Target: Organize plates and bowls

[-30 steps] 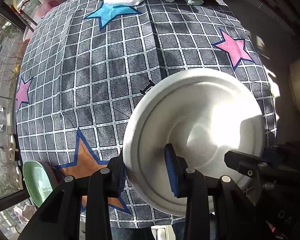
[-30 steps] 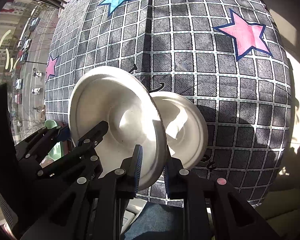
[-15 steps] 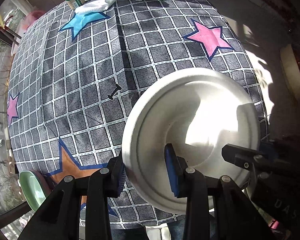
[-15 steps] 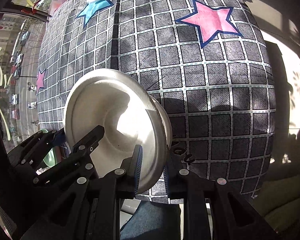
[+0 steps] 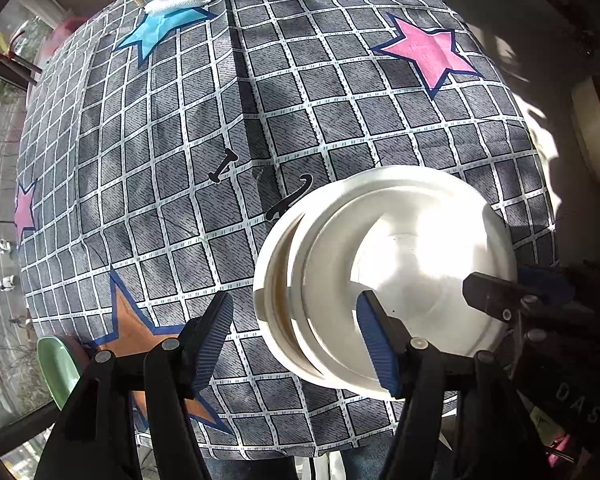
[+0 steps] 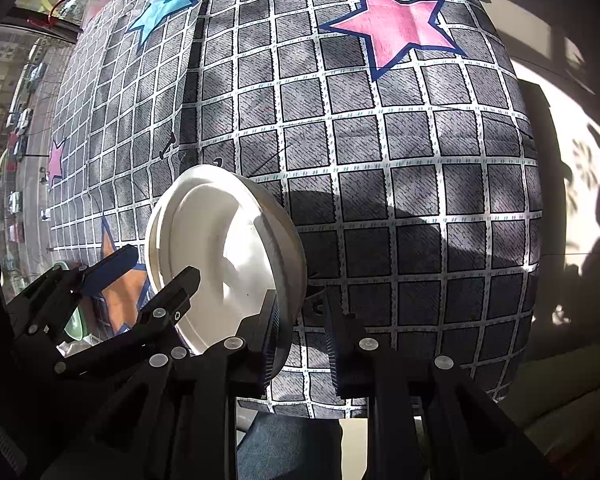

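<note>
Plates [image 5: 384, 276] now nested on tablecloth [image 5: 188, 152]; both tongs have spread apart.

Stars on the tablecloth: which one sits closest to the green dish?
The orange star, blue-outlined, right beside the green dish; the others lie farther off.

White plates [image 5: 400, 264], grey checked tablecloth [image 5: 204, 128] with pink, blue, orange stars, green bowl [image 5: 56, 364]

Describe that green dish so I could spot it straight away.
Start from the checked tablecloth with its coloured stars and find the orange star at the near left edge. The green bowl sits just left of it at the table's edge, far smaller than the stacked white plates, and the only green dish.
</note>
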A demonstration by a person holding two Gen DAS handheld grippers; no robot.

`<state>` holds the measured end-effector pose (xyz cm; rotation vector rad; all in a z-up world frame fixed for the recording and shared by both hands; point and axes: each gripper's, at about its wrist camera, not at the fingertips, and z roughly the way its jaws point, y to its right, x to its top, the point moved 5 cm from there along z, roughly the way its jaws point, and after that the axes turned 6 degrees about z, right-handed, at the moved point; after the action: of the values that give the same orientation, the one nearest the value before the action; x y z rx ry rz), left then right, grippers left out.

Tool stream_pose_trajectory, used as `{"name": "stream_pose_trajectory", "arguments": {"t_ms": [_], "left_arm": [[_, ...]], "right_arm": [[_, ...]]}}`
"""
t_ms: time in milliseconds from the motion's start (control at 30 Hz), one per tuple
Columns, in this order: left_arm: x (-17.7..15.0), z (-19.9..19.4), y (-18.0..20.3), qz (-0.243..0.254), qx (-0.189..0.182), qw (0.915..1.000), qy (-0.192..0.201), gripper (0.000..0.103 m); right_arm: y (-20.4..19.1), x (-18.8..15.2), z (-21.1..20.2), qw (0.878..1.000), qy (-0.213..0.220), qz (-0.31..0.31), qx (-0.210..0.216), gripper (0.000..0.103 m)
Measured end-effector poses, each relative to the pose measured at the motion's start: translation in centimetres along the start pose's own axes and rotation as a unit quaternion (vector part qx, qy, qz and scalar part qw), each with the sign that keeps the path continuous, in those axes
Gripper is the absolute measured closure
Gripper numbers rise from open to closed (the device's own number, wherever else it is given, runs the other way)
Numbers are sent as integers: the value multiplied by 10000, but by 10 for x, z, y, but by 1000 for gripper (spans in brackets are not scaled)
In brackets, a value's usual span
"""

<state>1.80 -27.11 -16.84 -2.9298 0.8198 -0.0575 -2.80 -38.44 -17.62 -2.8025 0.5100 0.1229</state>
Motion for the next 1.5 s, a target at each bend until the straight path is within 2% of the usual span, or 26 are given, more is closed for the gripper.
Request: {"name": "stream_pose_trajectory", "arguments": {"t_ms": [67, 100, 133, 367, 600, 667, 900, 1133, 1200, 1267, 1500], "left_arm": [[-3, -2, -11, -142, 8, 9999, -5, 23], [-5, -4, -17, -241, -32, 9997, 15, 21], [-9, -5, -24, -356, -60, 9993, 26, 21], [-35, -2, -50, -755, -85, 9969, -192, 21], [-47, -6, -63, -858, 32, 9961, -225, 21], [-49, -8, -67, -883, 69, 9959, -206, 21], [-58, -13, -81, -999, 190, 9946, -218, 21], [-63, -14, -87, -1029, 260, 9940, -270, 21], [-61, -16, -87, -982, 271, 9945, -225, 21], [-60, -18, -84, -939, 274, 9950, -202, 21], [-54, -16, -75, -761, 246, 9965, -231, 21]], "right_arm": [[5, 2, -3, 9999, 92, 48, -111, 47], [8, 4, -6, 9998, 173, 115, -28, 19], [11, 4, -10, 9995, 237, 185, 94, 11], [35, -2, -12, 9981, 160, 578, 132, 11], [31, -2, -8, 9979, 382, 519, 108, 11], [28, 1, -2, 9980, 329, 508, 174, 11], [13, 10, 45, 9996, -31, 145, -254, 11], [-16, 16, 64, 9988, -73, -382, -286, 9], [-25, 17, 49, 9989, 76, -417, 191, 9], [-25, 19, 31, 9982, 281, -353, 391, 9], [8, 20, -22, 9914, 1282, -123, 227, 9]]}}
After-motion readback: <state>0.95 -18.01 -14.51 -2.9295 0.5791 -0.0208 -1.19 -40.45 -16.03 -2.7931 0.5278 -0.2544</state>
